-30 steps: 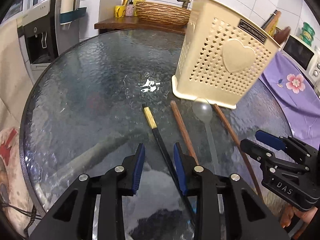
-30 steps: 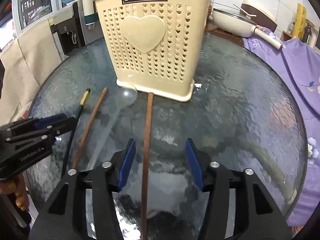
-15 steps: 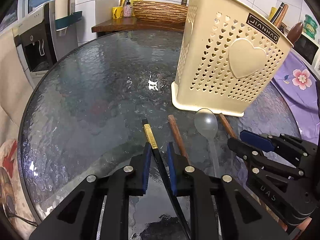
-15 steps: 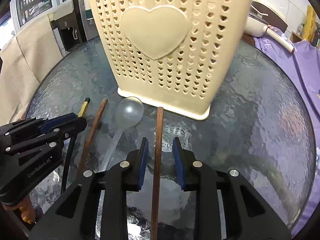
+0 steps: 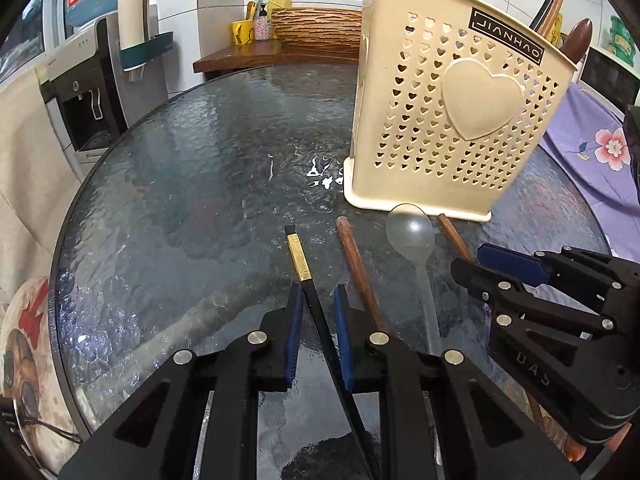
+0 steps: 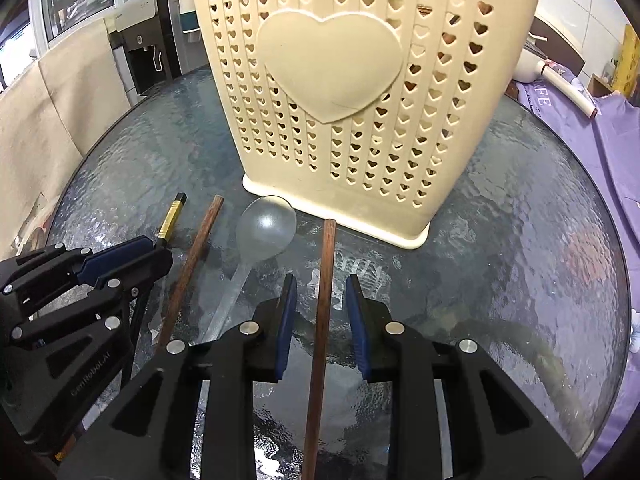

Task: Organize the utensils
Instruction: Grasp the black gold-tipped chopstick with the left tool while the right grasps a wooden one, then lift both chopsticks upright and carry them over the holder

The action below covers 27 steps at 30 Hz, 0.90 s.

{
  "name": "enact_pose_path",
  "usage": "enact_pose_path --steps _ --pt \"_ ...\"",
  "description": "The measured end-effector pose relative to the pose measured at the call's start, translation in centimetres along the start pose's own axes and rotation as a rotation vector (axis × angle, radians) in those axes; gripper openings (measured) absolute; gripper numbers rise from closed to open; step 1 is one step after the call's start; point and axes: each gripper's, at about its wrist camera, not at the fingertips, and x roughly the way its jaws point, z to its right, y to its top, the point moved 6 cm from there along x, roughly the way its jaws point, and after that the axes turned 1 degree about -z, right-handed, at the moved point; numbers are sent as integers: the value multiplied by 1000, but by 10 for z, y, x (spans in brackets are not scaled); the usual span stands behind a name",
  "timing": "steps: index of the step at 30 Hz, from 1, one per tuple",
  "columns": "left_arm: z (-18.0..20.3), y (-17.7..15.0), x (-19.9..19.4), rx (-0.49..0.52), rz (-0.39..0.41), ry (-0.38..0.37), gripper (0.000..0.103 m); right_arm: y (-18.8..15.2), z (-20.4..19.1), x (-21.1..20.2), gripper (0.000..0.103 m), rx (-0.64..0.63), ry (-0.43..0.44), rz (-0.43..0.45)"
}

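Note:
A cream perforated utensil basket (image 5: 456,120) (image 6: 340,100) stands on the round glass table (image 5: 180,200). In front of it lie a black chopstick with a gold band (image 5: 304,276) (image 6: 170,220), a brown wooden chopstick (image 5: 356,264) (image 6: 192,252), a clear plastic spoon (image 5: 412,236) (image 6: 264,228) and a second brown chopstick (image 6: 324,300). My left gripper (image 5: 316,304) straddles the black chopstick, pads narrowly apart, not clamped. My right gripper (image 6: 322,300) straddles the second brown chopstick, pads narrowly apart. Each gripper shows in the other's view.
The basket holds wooden utensils (image 5: 576,40) at its far side. A water dispenser (image 5: 96,92) stands left of the table, a wooden counter with a wicker tray (image 5: 316,32) behind it, and a purple flowered cloth (image 5: 592,144) to the right.
Both grippers moved forward and down over their chopsticks and their jaws narrowed from wide open a second ago. Since half a second ago the gaps look slightly wider.

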Motion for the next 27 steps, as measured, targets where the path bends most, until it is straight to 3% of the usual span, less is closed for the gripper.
enact_pose_path --steps 9,22,27 --pt "-2 3 0 -18 -14 3 8 4 -11 5 8 -36 22 -9" --pt "-8 12 5 -34 -8 -15 7 -2 -6 2 7 -2 56 13" --pt "-15 15 -2 -59 19 -30 7 -2 -4 -17 7 8 79 63"
